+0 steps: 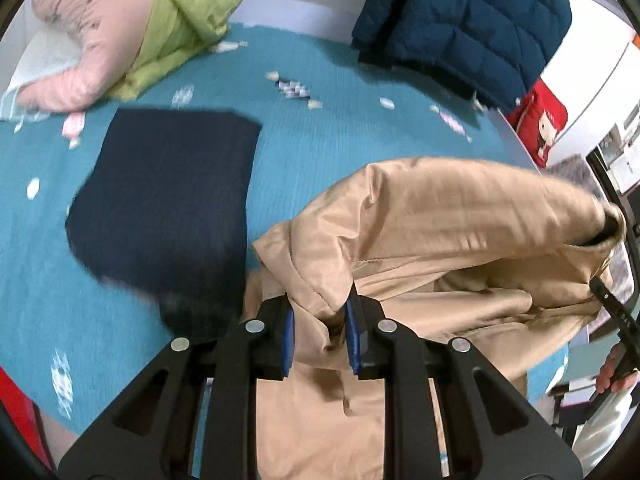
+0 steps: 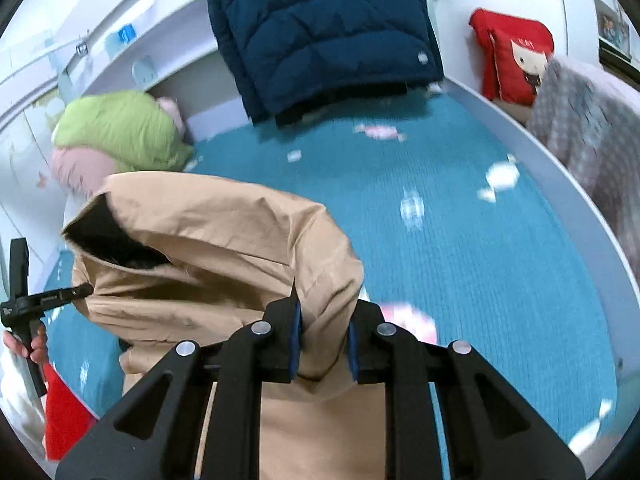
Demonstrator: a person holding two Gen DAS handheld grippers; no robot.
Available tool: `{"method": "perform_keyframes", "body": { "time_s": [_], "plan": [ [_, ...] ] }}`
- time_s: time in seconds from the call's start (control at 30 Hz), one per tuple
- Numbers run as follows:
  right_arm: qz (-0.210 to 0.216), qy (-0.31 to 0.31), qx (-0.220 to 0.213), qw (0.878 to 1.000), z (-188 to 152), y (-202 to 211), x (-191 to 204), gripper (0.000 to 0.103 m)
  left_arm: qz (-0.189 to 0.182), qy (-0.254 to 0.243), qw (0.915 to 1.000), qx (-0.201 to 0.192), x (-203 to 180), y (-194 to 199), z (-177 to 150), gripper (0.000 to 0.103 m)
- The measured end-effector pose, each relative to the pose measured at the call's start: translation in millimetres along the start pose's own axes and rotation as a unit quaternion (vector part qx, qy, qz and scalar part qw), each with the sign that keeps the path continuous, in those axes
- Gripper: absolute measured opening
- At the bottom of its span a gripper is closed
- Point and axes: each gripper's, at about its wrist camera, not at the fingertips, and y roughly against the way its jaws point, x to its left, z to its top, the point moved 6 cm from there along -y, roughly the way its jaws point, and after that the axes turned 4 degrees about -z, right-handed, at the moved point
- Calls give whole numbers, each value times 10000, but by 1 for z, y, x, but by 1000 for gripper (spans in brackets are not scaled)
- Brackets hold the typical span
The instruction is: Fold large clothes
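A tan jacket (image 1: pixel 440 220) hangs lifted above the teal bedspread (image 1: pixel 320 128). My left gripper (image 1: pixel 320 332) is shut on a bunched edge of it, fabric pinched between the blue pads. My right gripper (image 2: pixel 324 340) is shut on another bunched edge of the same tan jacket (image 2: pixel 224 232). The jacket stretches between both grippers and its lower part hangs below them. The right gripper's body shows at the left wrist view's right edge (image 1: pixel 616 316). The left gripper's body shows at the right wrist view's left edge (image 2: pixel 24 300).
A folded dark navy garment (image 1: pixel 168 200) lies flat on the bedspread. A teal puffer jacket (image 2: pixel 328 28) lies at the far side. Green (image 1: pixel 188 12) and pink (image 1: pixel 88 40) bedding are piled far left. A red cushion (image 2: pixel 516 56) and a grey checked cloth (image 2: pixel 588 120) lie beyond the white bed rail (image 2: pixel 540 176).
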Motion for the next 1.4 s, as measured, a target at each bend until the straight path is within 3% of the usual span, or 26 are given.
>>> {"method": "perform_keyframes", "body": {
  "time_s": [0.17,0.23,0.37,0.47,0.57,0.73,0.87,0.93,1.03,1.07,1.17,1.2,1.3,1.37,1.4],
  "plan": [
    [-263,-324,655,9970,-78,-11,-19,17,78,175,9983,557,17,-16,-76,20],
    [-405,-532,1026,9925,-107,-21,-31,17,271,288,9965,734,27,-26,-106,20],
    [-584,-463,1594,9844,-151,-22,-34,18,426,371,9945,878,35,-27,-134,20],
    [-541,-320,1682,9838,-152,-5,-31,22,536,157,9942,916,33,-12,-138,26],
    [-839,-46,1740,9812,-143,26,-37,32,520,-32,9940,957,31,15,-136,28],
    [-1071,-311,1134,9873,-112,76,-52,32,982,-514,9908,783,28,64,-122,28],
    [-578,-483,596,9954,-78,80,-32,30,969,-989,9900,268,7,85,-92,28],
    [-290,-405,683,9964,-71,61,-15,25,633,-1022,9926,195,-9,71,-80,28],
    [0,-279,1238,9919,-85,8,15,23,5,-930,9941,563,-31,21,-84,28],
    [-24,-198,1576,9873,-99,-14,23,21,-5,-934,9918,877,-33,-4,-93,28],
    [-745,-289,2625,9616,-159,-65,7,18,475,-722,9814,1715,-11,-65,-134,27],
    [-770,-385,2741,9579,-172,-72,1,16,485,-556,9797,1865,1,-77,-149,27],
    [-524,-964,2493,9622,-188,-78,-12,16,196,-537,9876,1463,14,-79,-158,27],
    [-739,-978,2412,9627,-179,-72,-7,16,227,-447,9884,1436,16,-74,-153,25],
    [-721,-889,2203,9687,-167,-65,1,18,267,-362,9884,1450,16,-71,-150,24]
  ]
}}
